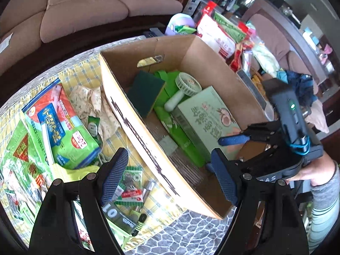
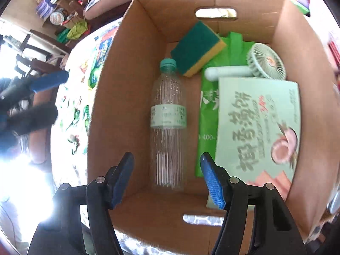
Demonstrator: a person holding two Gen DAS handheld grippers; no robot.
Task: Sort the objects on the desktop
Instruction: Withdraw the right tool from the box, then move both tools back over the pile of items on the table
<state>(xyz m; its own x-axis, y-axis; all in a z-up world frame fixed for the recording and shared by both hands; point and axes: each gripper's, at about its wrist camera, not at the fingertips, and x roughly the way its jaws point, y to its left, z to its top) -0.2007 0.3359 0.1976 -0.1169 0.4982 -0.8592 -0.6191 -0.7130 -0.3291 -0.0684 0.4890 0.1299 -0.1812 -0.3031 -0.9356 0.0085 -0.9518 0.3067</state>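
An open cardboard box holds a clear plastic bottle with a green cap, lying flat on its floor. Beside the bottle are a green-and-yellow sponge, a small white hand fan, a green bag and a pale green carton. My right gripper hangs open above the bottle's lower end, its pads clear of it. My left gripper is open and empty over the box's near wall. Small stationery packs lie on the checked cloth under its left finger.
Left of the box, a blue-and-green bag pack, a crumpled patterned cloth and more packets cover the yellow cloth. Snack bags pile up beyond the box. A sofa stands behind. A hand and sleeve are at right.
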